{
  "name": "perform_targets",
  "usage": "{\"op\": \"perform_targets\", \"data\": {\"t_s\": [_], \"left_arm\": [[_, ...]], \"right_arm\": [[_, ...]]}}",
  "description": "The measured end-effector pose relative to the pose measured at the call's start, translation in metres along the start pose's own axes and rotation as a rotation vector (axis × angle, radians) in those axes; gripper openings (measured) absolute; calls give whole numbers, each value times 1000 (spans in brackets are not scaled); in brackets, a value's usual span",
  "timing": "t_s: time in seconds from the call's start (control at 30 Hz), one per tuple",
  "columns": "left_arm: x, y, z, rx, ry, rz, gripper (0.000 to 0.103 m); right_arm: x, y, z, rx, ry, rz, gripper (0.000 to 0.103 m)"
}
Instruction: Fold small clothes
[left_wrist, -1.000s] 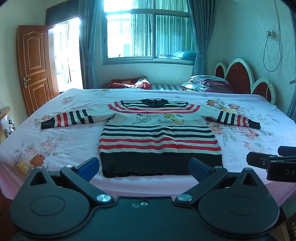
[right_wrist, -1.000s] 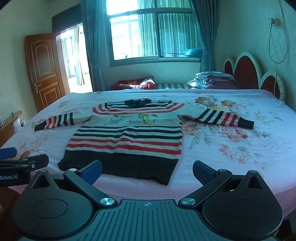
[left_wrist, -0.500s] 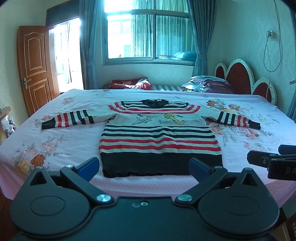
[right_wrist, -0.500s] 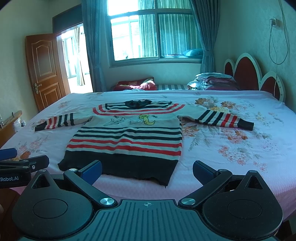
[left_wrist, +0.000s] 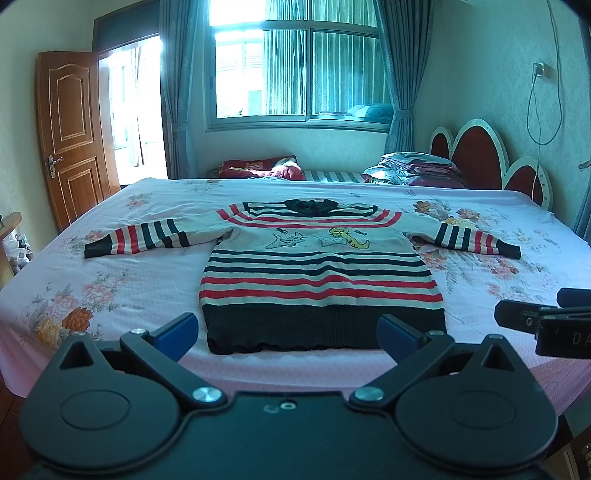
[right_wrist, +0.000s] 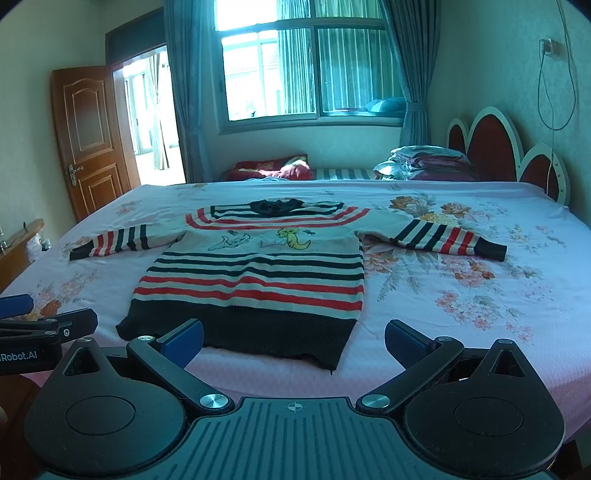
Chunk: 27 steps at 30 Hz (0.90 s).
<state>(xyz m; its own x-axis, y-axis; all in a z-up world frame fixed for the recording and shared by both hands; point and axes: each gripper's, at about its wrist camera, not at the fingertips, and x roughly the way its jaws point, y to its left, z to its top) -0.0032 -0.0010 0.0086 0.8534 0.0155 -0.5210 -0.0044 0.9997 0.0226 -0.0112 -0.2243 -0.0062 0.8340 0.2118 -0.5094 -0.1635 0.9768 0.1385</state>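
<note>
**Pre-fold: sweater flat, both grippers empty**

Pink floral-sheeted bed (left_wrist: 122, 295) carried the red, white and navy striped knit sweater (left_wrist: 317, 273), spread flat at its near edge, sleeves out. Left gripper (left_wrist: 286, 332) and right gripper (right_wrist: 293, 338) hovered before the hem, jaws wide, holding nothing. Advice: pinch sleeve cuffs cleanly and fold inward.

1. Sweater (left_wrist: 317, 273): cream with red and dark navy stripes, dark hem and collar, yellow and pale blue cartoon figures on chest
2. Bedsheet (left_wrist: 122, 280): pink with orange, pink floral print
3. Curtains (left_wrist: 181, 92): teal
4. Door (left_wrist: 70, 133): brown wood
5. Headboard (right_wrist: 495, 147): dark red, white-edged scallops
6. Gripper pads (right_wrist: 184, 340): blue
</note>
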Motion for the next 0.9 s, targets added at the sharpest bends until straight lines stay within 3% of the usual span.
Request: {"op": "perform_targets", "data": {"t_s": [0.9], "left_arm": [[2,0,-3,10,-3,14,103]], "right_arm": [[3,-2,1,-10,3,7,103]]}}
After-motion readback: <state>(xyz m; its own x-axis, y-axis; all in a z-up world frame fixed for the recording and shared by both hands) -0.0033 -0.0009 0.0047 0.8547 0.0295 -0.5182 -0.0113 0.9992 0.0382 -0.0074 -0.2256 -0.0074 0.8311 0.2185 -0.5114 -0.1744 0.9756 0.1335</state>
